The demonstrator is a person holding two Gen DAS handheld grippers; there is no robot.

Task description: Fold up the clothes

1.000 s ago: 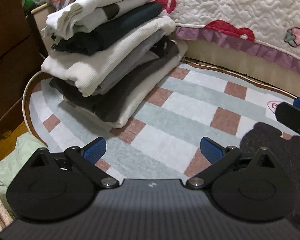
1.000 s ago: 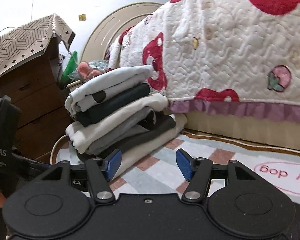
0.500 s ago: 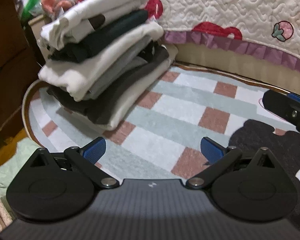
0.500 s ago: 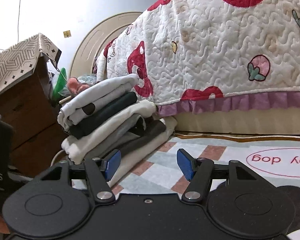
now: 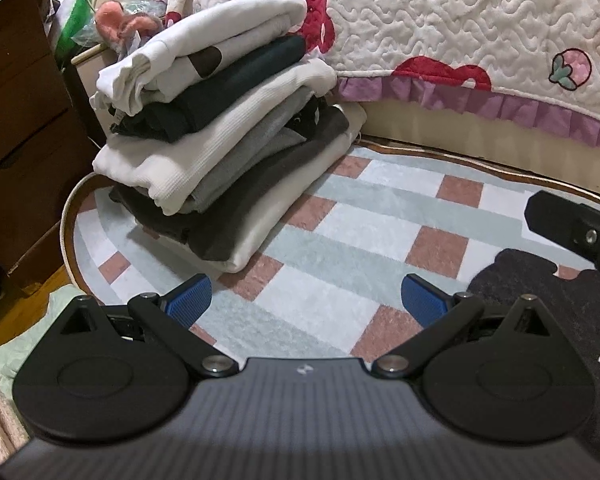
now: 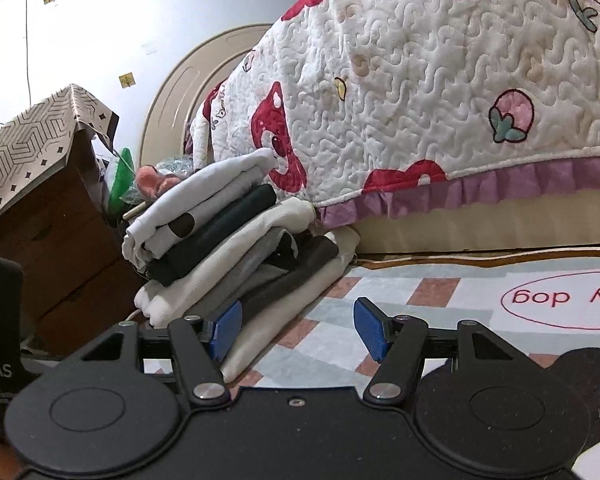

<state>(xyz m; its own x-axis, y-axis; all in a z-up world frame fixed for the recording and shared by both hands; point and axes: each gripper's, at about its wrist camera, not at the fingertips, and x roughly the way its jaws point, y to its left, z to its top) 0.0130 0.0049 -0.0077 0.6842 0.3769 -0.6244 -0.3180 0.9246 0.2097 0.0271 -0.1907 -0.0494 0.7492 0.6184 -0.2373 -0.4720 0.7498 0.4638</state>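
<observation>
A stack of several folded clothes (image 5: 228,128) in white, grey and dark fabric stands on the checked rug (image 5: 340,248) at the left, against the bed. It also shows in the right wrist view (image 6: 228,248). My left gripper (image 5: 306,300) is open and empty, held over the rug short of the stack. My right gripper (image 6: 298,326) is open and empty, low over the rug, just right of the stack's bottom edge. A dark garment (image 5: 540,300) lies on the rug at the right.
A bed with a white and red quilt (image 5: 460,20) runs along the back. A brown wooden drawer unit (image 5: 16,120) stands left of the stack. A pale green cloth (image 5: 24,340) lies at the lower left. The right gripper's body (image 5: 576,228) shows at the right edge.
Both grippers have drawn back and tilted up, so the stack sits lower and further in view and more of the quilt shows. Both stay open.
</observation>
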